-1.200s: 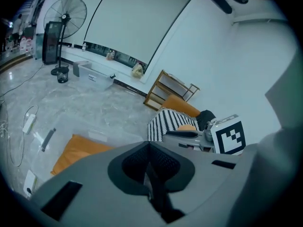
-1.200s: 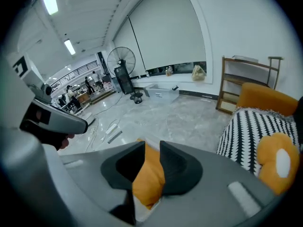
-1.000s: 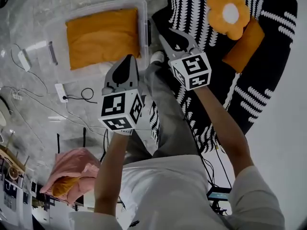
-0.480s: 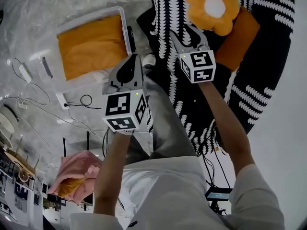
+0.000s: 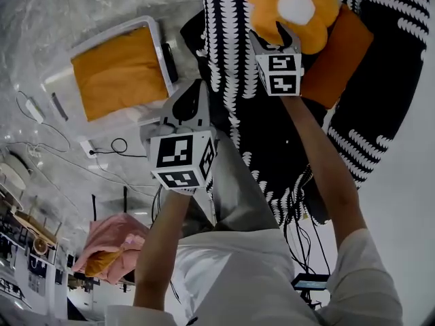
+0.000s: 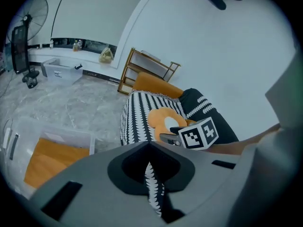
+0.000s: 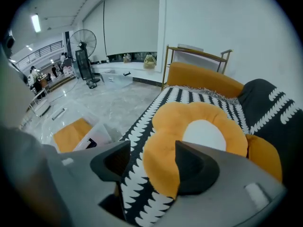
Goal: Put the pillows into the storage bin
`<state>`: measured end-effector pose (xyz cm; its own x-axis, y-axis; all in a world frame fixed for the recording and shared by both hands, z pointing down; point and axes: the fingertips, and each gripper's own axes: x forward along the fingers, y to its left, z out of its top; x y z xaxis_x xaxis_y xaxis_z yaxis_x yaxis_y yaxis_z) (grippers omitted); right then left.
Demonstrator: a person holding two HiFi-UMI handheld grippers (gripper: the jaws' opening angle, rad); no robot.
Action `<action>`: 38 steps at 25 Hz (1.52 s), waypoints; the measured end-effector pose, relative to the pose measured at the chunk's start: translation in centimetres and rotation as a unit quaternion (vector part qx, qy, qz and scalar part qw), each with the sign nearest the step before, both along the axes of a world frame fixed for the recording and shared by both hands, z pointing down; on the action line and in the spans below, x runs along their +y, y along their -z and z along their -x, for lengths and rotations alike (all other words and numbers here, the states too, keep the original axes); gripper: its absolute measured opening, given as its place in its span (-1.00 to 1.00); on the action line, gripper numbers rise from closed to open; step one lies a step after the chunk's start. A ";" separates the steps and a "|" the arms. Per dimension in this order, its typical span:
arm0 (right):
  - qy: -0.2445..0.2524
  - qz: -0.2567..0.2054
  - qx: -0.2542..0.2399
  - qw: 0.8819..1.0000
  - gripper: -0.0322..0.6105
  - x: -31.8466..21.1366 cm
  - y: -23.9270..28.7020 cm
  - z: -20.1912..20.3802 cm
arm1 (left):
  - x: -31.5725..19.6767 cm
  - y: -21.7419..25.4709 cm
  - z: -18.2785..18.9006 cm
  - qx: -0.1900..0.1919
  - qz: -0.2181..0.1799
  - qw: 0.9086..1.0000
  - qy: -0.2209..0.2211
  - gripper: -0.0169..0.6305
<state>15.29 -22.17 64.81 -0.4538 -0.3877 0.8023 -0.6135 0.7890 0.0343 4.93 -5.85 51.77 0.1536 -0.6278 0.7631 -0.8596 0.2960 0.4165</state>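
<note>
Where a second earlier it was held short of it, the right gripper (image 7: pixel 152 162) had been brought up to the flower pillow (image 7: pixel 199 126). Its jaws were just swung wide, with the pillow's edge seen between them, unpinched. The left gripper (image 6: pixel 150 161) was kept closed on nothing. An orange pillow (image 5: pixel 119 73) was already laid in the storage bin (image 5: pixel 162 49), left of those jaws.
</note>
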 end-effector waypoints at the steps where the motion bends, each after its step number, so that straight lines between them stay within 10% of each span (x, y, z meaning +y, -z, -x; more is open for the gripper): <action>1: -0.003 0.001 0.008 1.000 0.03 -0.5 -0.8 -0.3 | -0.4 -0.4 -0.5 0.000 0.002 1.000 -0.003 -0.92; 7: 0.011 0.000 0.055 0.998 0.08 -1.8 -4.2 -0.5 | -1.9 -1.5 -0.8 -0.003 0.004 1.000 0.003 -0.92; 10: 0.011 0.000 0.062 0.998 -0.58 -2.4 -3.8 -1.2 | -1.9 -1.5 -1.2 -0.004 0.005 1.000 0.006 -0.92; 13: -0.011 0.008 0.045 0.999 -0.78 -3.1 -2.6 -2.1 | -1.6 -1.3 -1.7 -0.001 0.008 1.000 0.005 -0.92; 38: 0.115 0.047 -0.083 0.989 -0.82 14.6 8.5 12.9 | 8.3 3.7 7.6 -0.022 -0.002 0.998 0.056 -0.92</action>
